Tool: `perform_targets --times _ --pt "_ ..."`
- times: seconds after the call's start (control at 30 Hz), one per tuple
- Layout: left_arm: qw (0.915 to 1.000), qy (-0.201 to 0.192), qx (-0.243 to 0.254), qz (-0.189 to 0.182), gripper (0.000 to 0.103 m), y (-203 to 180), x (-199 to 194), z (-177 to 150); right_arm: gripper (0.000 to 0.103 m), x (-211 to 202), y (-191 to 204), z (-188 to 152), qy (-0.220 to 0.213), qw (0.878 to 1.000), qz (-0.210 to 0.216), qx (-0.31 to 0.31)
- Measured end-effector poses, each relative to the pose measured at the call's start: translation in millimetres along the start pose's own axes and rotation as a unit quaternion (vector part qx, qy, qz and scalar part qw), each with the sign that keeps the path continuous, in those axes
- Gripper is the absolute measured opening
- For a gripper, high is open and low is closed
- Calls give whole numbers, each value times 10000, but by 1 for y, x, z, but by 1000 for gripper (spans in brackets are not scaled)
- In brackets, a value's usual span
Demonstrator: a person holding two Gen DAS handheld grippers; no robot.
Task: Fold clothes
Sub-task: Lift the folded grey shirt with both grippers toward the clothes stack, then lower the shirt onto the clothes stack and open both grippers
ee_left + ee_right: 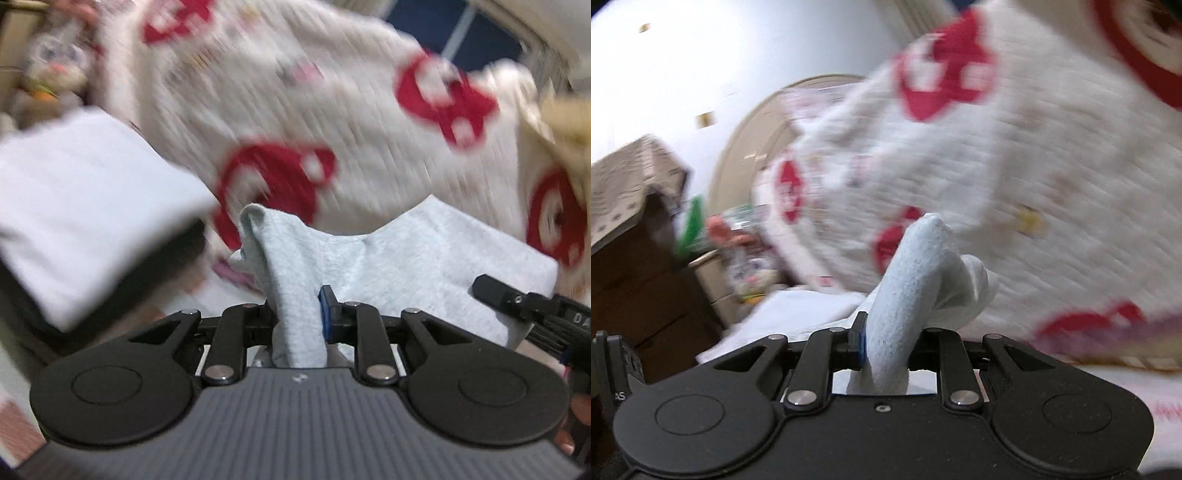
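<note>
A light grey garment (pixel 406 258) hangs stretched between my two grippers. My left gripper (pixel 297 314) is shut on a bunched corner of it, and the cloth rises in a fold between the jaws. My right gripper (pixel 886 343) is shut on another bunched corner of the garment (pixel 908 280). In the left wrist view the right gripper's finger (pixel 509 299) shows at the right edge, against the garment's far side. Both views are blurred by motion.
A white quilt with red prints (pixel 332 110) covers the bed behind the garment, also seen in the right wrist view (pixel 1015 147). A stack of folded white cloth (pixel 81 199) lies at left. A brown cabinet (pixel 639 266) and toys (pixel 750 273) stand at left.
</note>
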State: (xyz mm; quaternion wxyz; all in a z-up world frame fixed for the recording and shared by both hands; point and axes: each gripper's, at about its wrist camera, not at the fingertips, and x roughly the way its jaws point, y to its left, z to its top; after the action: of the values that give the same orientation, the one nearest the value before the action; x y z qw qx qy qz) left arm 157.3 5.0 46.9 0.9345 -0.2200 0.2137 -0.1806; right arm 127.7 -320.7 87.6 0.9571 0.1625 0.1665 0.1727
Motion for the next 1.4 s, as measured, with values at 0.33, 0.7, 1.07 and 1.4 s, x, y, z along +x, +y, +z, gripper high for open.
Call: perform_targets --times 0.33,0.7,1.07,1.4 --pt "9879 -1252 -566 722 19 92 -77 85 22 114 107 49 368 9877 1306 -772" --pt "9823 -917 -1391 862 16 178 -21 101 22 256 119 54 1016 9781 1400 -1153" --pt "9732 -1179 -1948 321 14 210 -7 78 22 305 96 34 1393 9794 1127 -934" --pt "9687 -1132 -1656 1459 18 216 -13 72 68 320 42 26 1374 9894 42 468"
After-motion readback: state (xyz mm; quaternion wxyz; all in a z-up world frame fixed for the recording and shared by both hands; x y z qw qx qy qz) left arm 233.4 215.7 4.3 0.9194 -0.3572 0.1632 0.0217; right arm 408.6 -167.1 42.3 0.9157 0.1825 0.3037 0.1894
